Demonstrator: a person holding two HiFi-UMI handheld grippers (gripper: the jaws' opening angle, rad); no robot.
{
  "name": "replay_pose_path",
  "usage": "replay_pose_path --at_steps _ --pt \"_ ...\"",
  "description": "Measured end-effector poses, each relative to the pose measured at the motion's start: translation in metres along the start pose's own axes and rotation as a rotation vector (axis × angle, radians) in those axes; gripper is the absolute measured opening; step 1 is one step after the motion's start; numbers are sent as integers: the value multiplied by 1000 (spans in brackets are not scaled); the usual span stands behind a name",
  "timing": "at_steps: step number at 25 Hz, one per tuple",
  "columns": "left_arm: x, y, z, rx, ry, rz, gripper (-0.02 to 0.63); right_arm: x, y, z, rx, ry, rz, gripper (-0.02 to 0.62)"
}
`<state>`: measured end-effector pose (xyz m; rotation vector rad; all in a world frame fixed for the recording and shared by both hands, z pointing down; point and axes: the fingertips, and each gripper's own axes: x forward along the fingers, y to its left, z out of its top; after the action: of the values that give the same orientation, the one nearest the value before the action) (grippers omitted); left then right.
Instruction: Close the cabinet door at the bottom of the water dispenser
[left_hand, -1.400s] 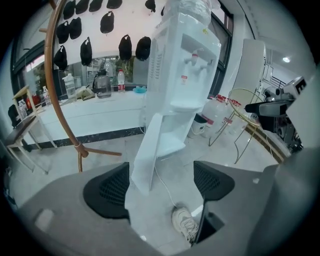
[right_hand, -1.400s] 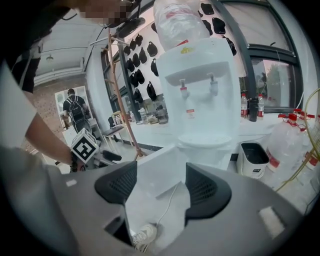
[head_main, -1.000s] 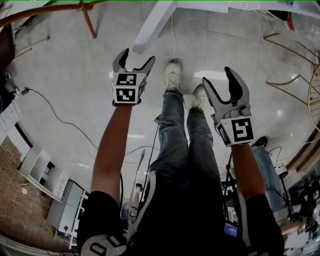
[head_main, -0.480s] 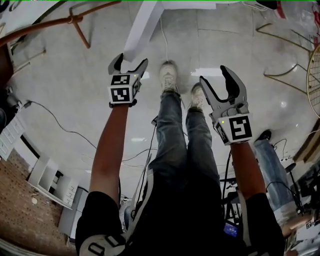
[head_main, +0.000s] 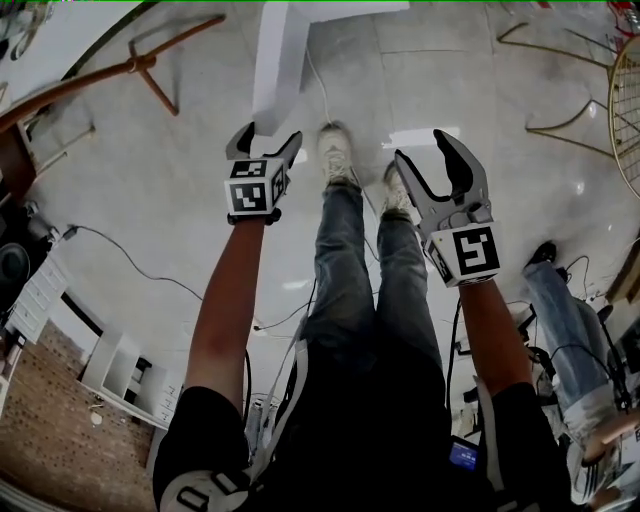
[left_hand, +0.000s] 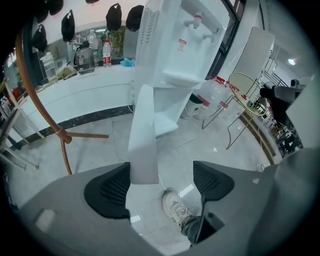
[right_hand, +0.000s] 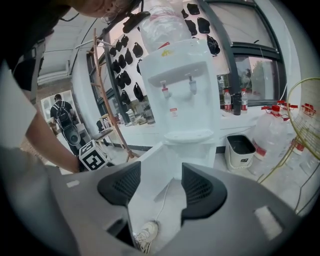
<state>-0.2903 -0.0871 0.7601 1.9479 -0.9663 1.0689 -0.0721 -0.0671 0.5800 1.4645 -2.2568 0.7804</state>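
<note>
1. Left gripper (head_main: 270, 135): jaws spread, gripping nothing. The free edge of the open white cabinet door (left_hand: 144, 135) shows between them, just beside the left pad; contact cannot be told.
2. Right gripper (head_main: 425, 152): jaws apart and have just been closing. Nothing between the pads. It is held to the right of the door.
3. The door stands swung out from the base of the white water dispenser (right_hand: 182, 85), pointing toward the person.
4. The dispenser has two taps, a drip ledge and a clear inverted bottle (right_hand: 160, 22) on top. It stands against a white counter (left_hand: 75, 100) carrying bottles.
5. The pale glossy tiled floor (head_main: 150, 180) has a thin white cable (right_hand: 163, 200) running from the dispenser toward a white sneaker (head_main: 337, 150).
6. Around: a brown wooden stand (left_hand: 82, 135), large clear water jugs (right_hand: 270, 135), a small white bin (right_hand: 240, 151) and black caps (right_hand: 137, 50) hung on the wall.
</note>
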Motion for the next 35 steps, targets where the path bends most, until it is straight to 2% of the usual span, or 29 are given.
replay_pose_path --at_steps 10,14,19,29,35 --pt "6 -31 -2 20 36 -69 390 -13 -6 -13 25 27 -45 245" --pt "7 -42 -2 33 42 -95 376 -13 -2 -6 34 -12 -44 239" --pt "13 -57 0 50 49 -135 351 -17 -5 -8 53 -13 -70 235" --pt "22 -92 9 141 78 -221 274 -25 -17 -11 55 -13 -118 227" --pt "28 -109 15 203 105 -279 256 -25 -20 2 96 -32 -158 224"
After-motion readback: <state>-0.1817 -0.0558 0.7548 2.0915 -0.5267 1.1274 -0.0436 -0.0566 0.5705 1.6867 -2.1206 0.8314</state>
